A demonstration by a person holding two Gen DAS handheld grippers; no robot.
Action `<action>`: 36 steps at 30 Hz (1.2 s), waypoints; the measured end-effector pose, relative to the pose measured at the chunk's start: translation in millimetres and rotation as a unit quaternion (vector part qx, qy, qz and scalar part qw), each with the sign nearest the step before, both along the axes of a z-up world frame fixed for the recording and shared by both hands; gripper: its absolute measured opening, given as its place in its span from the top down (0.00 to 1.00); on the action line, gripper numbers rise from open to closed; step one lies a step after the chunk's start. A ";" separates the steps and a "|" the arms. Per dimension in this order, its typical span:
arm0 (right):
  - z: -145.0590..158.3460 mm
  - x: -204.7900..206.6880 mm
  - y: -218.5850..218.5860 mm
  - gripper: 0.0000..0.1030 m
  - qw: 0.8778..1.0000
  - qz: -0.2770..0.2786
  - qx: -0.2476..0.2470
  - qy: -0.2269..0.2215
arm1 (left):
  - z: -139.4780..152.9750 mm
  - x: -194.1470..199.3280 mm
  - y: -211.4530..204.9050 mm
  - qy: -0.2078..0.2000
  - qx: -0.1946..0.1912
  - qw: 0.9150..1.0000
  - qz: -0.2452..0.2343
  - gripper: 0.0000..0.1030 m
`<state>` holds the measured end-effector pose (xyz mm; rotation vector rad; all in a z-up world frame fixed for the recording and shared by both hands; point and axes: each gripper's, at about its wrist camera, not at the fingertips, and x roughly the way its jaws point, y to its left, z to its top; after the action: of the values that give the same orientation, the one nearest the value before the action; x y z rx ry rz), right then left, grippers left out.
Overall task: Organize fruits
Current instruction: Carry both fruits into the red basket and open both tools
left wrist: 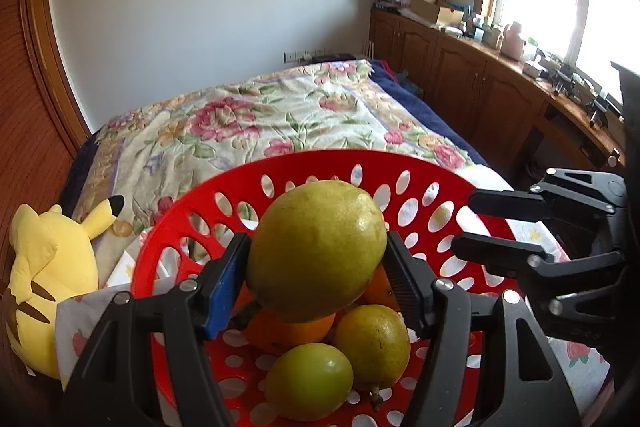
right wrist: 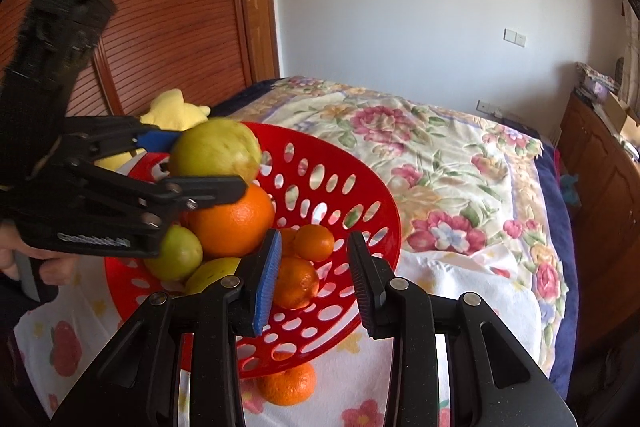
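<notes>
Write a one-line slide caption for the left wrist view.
Left gripper holds a green pear above the red basket of fruit.

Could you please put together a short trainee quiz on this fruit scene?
1. True or false: the left hand-held gripper is empty.
2. Fill in: the perforated basket is coloured ___.
3. Where is the orange that lies outside the basket? A) on the cloth, under the basket's edge; B) on the plush toy; C) on the cabinet.
Key: 1 false, it grips a large green fruit; 2 red; 3 A.
</notes>
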<state>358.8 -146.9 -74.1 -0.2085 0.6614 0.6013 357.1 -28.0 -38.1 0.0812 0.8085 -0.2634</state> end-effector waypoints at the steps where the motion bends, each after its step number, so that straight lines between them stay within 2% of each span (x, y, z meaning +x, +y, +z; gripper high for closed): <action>1: 0.0 -1.2 -0.6 0.67 1.000 0.000 0.000 -0.001 | -1.4 1.6 -1.7 0.005 0.003 1.000 0.000 0.36; 9: -1.1 -6.4 -3.5 0.67 1.000 -0.001 0.004 0.000 | -1.5 6.9 -11.1 0.014 0.021 1.000 0.001 0.35; 25: 11.3 -38.9 -18.6 0.67 1.000 -0.018 0.010 -0.008 | 5.2 -14.3 -13.6 0.020 0.021 0.999 0.018 0.34; 36: 14.4 -65.5 -28.7 0.67 0.999 -0.033 0.014 -0.011 | 29.6 -46.6 -10.5 -0.029 0.011 0.999 0.022 0.33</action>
<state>293.3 -175.6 -59.6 -0.1662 0.6363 0.5448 310.4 -38.5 -8.5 0.0910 0.7553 -0.2103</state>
